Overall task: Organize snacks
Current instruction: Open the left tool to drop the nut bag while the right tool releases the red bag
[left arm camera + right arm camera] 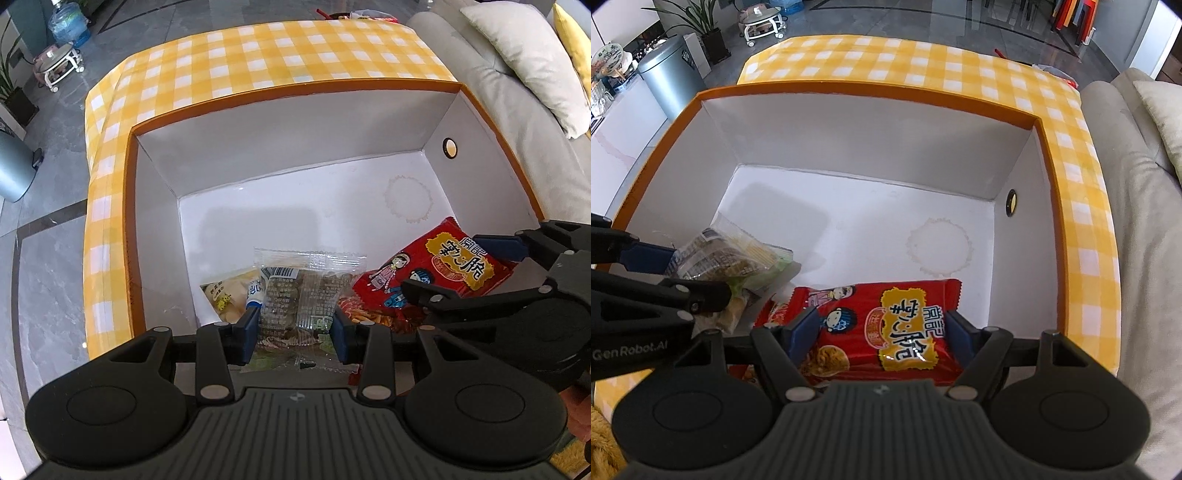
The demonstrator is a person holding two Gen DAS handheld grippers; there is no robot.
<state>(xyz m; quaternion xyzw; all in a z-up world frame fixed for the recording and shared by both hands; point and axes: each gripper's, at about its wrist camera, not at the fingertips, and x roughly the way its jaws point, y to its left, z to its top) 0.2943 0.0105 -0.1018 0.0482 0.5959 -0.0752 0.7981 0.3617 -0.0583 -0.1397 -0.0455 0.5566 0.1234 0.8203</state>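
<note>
A white box with an orange rim (295, 92) (849, 92) stands on a yellow checked tablecloth. My left gripper (295, 328) is shut on a clear snack packet with dark contents (299, 295) and holds it over the box's near left part; the packet also shows in the right wrist view (720, 254). My right gripper (877, 328) is shut on a red noodle snack bag (886, 325) over the box's near right part; the bag also shows in the left wrist view (432, 273). A pale yellow packet (229, 295) lies on the box floor under the clear one. Another red packet (369, 314) lies beneath the red bag.
The far half of the box floor (314, 206) is bare white with a faint ring mark (408, 199). A grey sofa with cushions (517, 74) is on the right. A metal bin (670, 74) and a small trolley (761, 22) stand on the floor beyond the table.
</note>
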